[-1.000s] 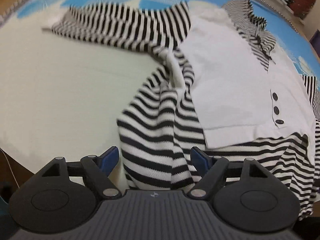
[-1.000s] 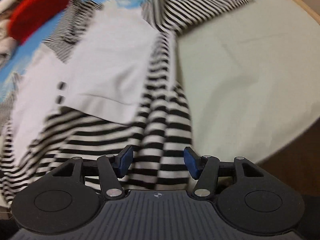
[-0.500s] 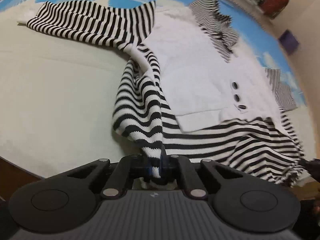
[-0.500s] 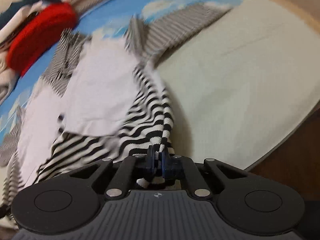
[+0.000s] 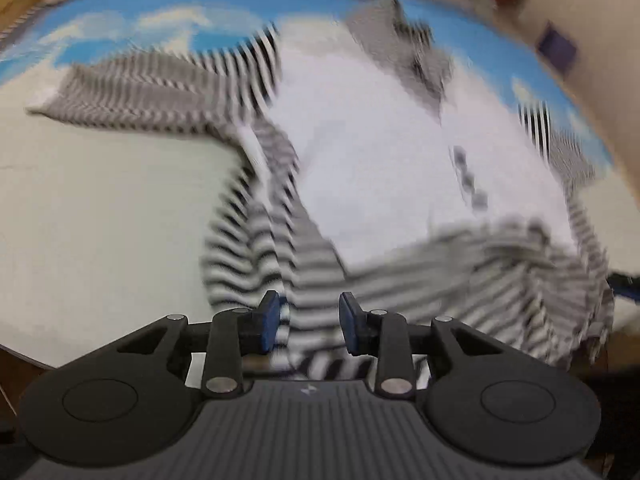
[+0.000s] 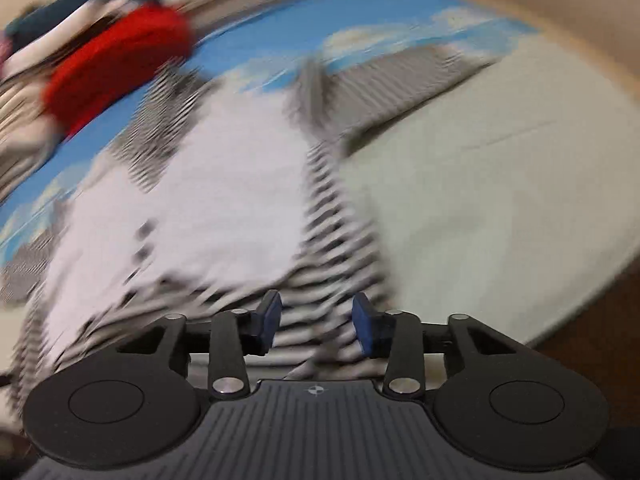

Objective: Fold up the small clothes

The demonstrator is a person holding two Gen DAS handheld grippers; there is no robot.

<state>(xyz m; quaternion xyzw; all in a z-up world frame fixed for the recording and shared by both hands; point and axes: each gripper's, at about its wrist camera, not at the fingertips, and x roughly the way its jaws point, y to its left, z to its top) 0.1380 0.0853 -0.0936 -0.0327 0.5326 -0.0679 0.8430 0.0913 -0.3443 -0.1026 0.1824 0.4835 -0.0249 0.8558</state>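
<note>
A small top with a white front (image 5: 380, 160) and black-and-white striped sleeves and hem lies spread on the bed; both views are blurred by motion. My left gripper (image 5: 308, 322) hovers over the striped hem (image 5: 312, 280). Its jaws are opening, and the striped cloth shows between the blue pads (image 5: 267, 322) without being pressed. My right gripper (image 6: 316, 320) stands over the hem's other side (image 6: 320, 312). Its jaws are opening too, with striped fabric in the gap. One striped sleeve (image 5: 160, 96) stretches to the far left; it also runs to the far right (image 6: 400, 76).
The top lies on a pale sheet (image 5: 100, 220) that meets a blue cloud-print cover (image 5: 160, 20) at the back. A red cloth (image 6: 120, 64) and other piled clothes sit beyond it. The bed's edge drops to brown floor (image 6: 592, 320) at lower right.
Half a second ago both grippers were shut on the striped hem; now both pairs of jaws stand apart. Both views have shifted and blurred as the hands lift.
</note>
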